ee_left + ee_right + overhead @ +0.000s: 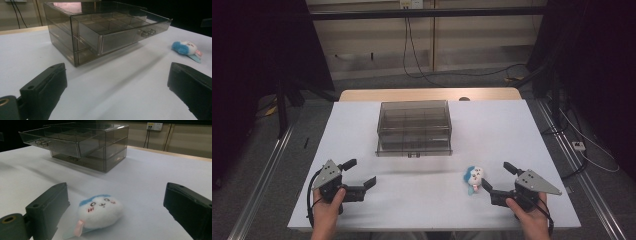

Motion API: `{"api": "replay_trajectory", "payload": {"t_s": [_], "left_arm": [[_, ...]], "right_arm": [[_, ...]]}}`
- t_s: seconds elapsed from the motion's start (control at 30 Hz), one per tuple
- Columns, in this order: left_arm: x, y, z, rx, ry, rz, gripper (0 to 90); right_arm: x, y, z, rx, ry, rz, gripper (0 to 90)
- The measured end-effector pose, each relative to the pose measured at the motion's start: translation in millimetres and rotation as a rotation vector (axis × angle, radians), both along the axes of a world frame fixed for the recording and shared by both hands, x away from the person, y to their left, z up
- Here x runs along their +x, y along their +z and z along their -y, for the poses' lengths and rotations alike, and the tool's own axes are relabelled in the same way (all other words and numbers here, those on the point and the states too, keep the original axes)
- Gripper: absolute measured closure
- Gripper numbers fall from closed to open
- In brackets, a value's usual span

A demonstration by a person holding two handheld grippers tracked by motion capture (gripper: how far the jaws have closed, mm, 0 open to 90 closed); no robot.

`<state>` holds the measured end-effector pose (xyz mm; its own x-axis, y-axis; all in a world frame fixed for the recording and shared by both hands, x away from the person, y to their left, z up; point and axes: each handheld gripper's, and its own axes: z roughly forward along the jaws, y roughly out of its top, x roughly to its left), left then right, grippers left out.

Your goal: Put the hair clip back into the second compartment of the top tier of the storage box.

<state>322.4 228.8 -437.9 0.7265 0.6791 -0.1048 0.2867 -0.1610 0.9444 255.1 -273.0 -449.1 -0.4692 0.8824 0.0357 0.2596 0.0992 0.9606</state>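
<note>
**Two open grippers at the near edge of a white table**

Two hands come in at the near edge of the white table (432, 200), each holding a gripper. The left gripper (361, 173) rests near the left corner with its jaws spread wide and nothing between them. The right gripper (498, 176) sits near the right corner, jaws likewise parted and empty. Just beside the right gripper's nearer jaw lies a small plush toy (474, 178), white with a blue top and a drawn face; in the right gripper view it lies close in front of the jaws, toward the left one.

Farther back, at the middle of the table, stands a smoky clear drawer box (414, 127) with its top drawer (120, 31) pulled out, showing divided compartments. Beyond the far edge runs a strip of bare wood tabletop (427, 94). Behind that, grey floor, a pale panelled wall (462, 40) with a wall socket (154, 126) and black cables (412, 50) hanging down to the floor. Dark stands flank both sides.
</note>
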Motion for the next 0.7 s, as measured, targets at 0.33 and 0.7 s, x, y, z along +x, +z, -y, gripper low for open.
{"api": "replay_trajectory", "payload": {"t_s": [0.33,0.7], "left_arm": [[0.4,1.4,4.9,0.006,-0.016,-0.003,2.6],[0.0,3.0,10.8,0.007,-0.032,-0.006,2.6]], "right_arm": [[2.5,1.7,-3.8,-0.057,0.02,-0.025,5.2],[13.3,1.5,-10.9,-0.121,0.052,-0.097,5.4]]}}
